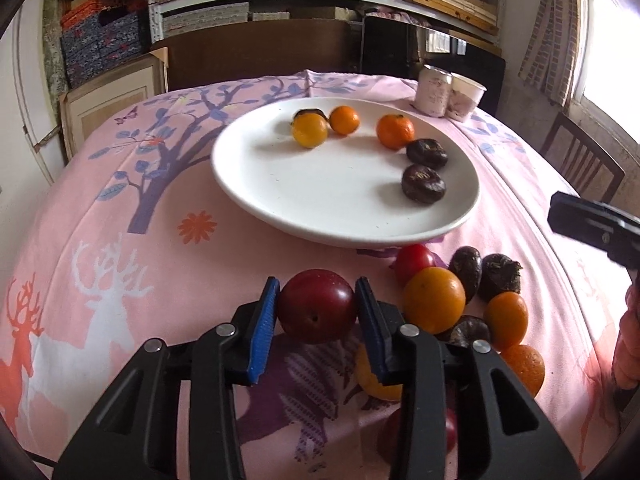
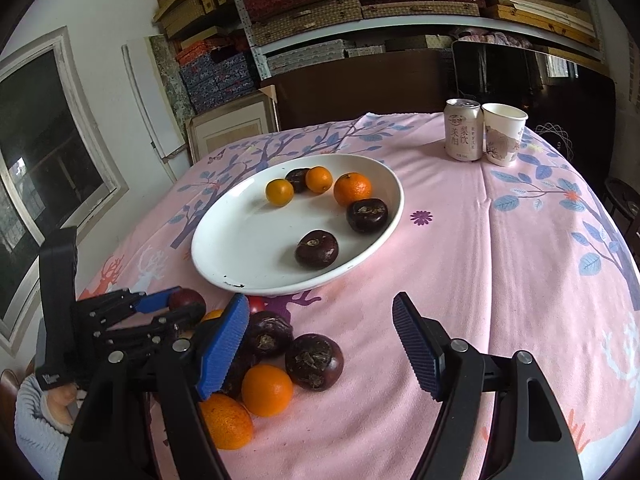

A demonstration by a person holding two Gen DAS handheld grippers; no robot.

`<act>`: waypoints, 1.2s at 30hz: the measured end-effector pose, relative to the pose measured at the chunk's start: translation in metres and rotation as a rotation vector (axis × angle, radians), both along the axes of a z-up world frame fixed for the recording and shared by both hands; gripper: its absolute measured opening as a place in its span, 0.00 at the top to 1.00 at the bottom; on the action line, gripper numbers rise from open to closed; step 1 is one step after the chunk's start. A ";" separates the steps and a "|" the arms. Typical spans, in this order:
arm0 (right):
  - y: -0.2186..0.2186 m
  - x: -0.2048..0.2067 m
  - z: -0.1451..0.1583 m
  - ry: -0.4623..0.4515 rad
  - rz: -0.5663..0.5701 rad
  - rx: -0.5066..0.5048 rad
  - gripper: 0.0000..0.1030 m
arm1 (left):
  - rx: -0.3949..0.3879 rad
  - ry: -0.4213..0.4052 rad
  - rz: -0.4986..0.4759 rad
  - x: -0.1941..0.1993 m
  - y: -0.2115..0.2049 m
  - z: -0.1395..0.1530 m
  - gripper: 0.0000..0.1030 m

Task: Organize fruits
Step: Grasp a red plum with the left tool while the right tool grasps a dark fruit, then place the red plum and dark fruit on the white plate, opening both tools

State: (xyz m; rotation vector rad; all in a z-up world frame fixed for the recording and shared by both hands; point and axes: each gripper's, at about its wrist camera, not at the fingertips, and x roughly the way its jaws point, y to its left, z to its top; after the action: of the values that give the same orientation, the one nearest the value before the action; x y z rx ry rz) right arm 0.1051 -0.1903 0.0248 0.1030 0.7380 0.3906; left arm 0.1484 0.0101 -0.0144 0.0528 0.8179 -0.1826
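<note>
A red plum [image 1: 317, 306], at six o'clock from the white plate [image 1: 256, 184], is clamped between the left gripper [image 1: 316, 300] pads, the right gripper [image 2: 320, 344] being held open and empty, and could be squeezed out if gripped off-centre.

Readable markings, as I find them from my station:

1. Drink can [image 2: 464, 130], standing at the far side of the table just beside a paper cup [image 2: 505, 134]. I see vertical Chinese characters in brown on its pale label; I read 梨饮 in one column and what looks like 美阳 in the other, with smaller print beside and below them too fine to make out. In the left wrist view the can's print is blurred.

2. Paper cup: a printed picture only, no lettering I can read.
</note>
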 end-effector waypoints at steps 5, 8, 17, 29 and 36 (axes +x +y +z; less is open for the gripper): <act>0.049 -0.019 -0.006 -0.054 0.155 -0.126 0.52 | -0.031 -0.003 0.129 0.004 0.030 0.009 0.63; 0.080 -0.030 -0.008 -0.097 0.215 -0.214 0.61 | -0.059 0.023 0.159 0.007 0.041 0.007 0.63; 0.108 -0.014 -0.026 -0.051 0.215 -0.294 0.68 | -0.079 0.019 0.150 0.004 0.042 0.010 0.63; 0.068 -0.016 0.006 -0.112 0.159 -0.151 0.70 | -0.066 -0.029 0.148 0.002 0.034 0.017 0.63; 0.041 0.052 0.009 0.017 0.089 -0.022 0.94 | -0.056 -0.049 0.097 0.045 -0.002 0.043 0.63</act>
State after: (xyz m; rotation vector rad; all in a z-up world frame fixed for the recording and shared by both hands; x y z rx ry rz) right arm 0.1575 -0.1495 0.0342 0.0533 0.7648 0.4669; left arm 0.1935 0.0084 0.0291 -0.0347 0.7644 -0.1125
